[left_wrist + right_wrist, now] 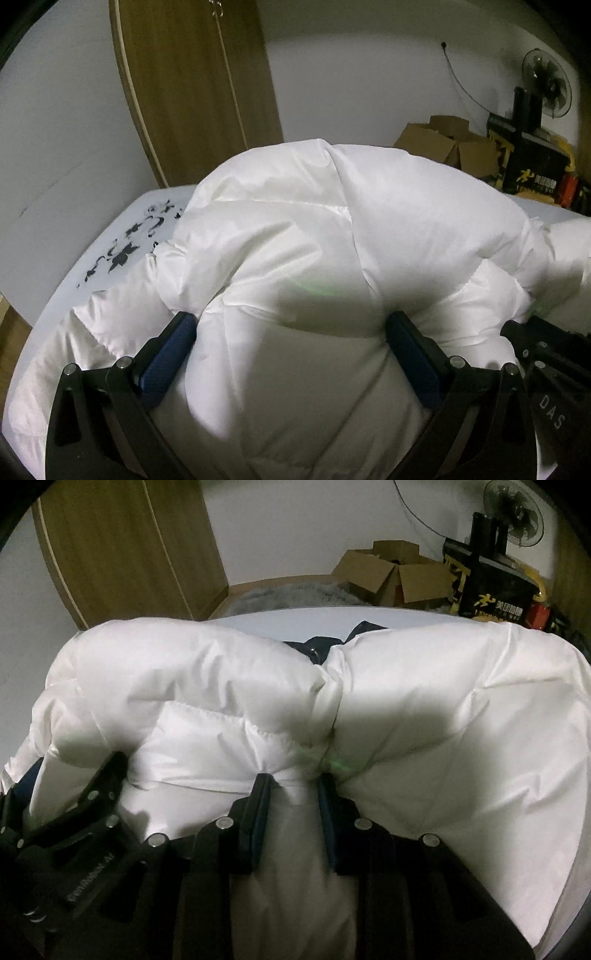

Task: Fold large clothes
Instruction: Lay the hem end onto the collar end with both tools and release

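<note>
Figure: two grips on one white down coat (332,229), seen along each of my tools.

Right gripper (293,786): my jaws stand narrow, pinched on a gathered tuck of the coat at a quilting seam; the fabric bunches tight between the blue pads (327,801) and fans out beyond them.

Left gripper (291,328): my jaws stand wide, with a thick puffed roll of the coat filling the gap between them. The blue pads (173,350) dent the fabric on both sides, so I judge this a grip on a bulky fold, not an empty spread.

Position: the coat lies on the bed (122,221), directly ahead of and under both tools, piled high. A dark garment (321,644) shows just past its far edge.

Key relation: the two grippers sit close side by side on the near edge; the left tool appears at the lower left of the right view, nearly touching. The coat's bulk runs across, left to right, so the fold ahead turns on carrying this near edge away from me, over that long axis. Both hands are about equally near.
</note>
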`<state>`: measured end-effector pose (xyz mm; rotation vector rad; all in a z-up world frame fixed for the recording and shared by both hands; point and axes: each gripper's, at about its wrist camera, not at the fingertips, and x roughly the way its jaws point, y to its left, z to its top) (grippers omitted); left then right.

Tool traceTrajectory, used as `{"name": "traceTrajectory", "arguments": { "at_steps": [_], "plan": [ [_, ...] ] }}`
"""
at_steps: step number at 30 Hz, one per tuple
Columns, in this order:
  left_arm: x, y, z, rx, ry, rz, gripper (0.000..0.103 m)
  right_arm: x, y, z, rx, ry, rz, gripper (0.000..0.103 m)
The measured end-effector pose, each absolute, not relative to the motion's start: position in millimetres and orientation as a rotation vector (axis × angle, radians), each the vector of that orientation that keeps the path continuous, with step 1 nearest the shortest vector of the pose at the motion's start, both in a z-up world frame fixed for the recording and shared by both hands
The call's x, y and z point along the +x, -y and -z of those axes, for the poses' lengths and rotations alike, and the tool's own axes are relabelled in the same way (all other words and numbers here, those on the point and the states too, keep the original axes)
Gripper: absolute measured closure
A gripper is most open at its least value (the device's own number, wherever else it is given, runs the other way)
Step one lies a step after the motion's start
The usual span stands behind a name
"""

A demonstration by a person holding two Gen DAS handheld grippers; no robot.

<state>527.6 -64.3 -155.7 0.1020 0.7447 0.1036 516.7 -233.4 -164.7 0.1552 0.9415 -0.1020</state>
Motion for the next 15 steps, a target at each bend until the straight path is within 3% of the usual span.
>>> {"name": "traceTrajectory", "arguments": {
  "at_steps": [6,8,9,15],
  "plan": [
    [510.4,30.7,131.0,0.054,-0.813,-0.065,0.0,482.6,224.5,131.5,0.159,-0.99,0.06,0.073],
    [497.8,15.4,116.4,0.099,-0.731,-0.127,0.0,459.9,219.7,116.7,0.145,-0.95,0.034,0.059],
    [494.1,8.1,114.7,0.124,-0.698,-0.173,0.0,452.1,216.2,115.5,0.124,-0.946,0.042,0.044],
    [502.1,-13.6,150.3,0.081,-0.773,-0.17,0.0,448.4,196.4,152.6,0.018,-0.921,0.074,0.041]
  ]
}}
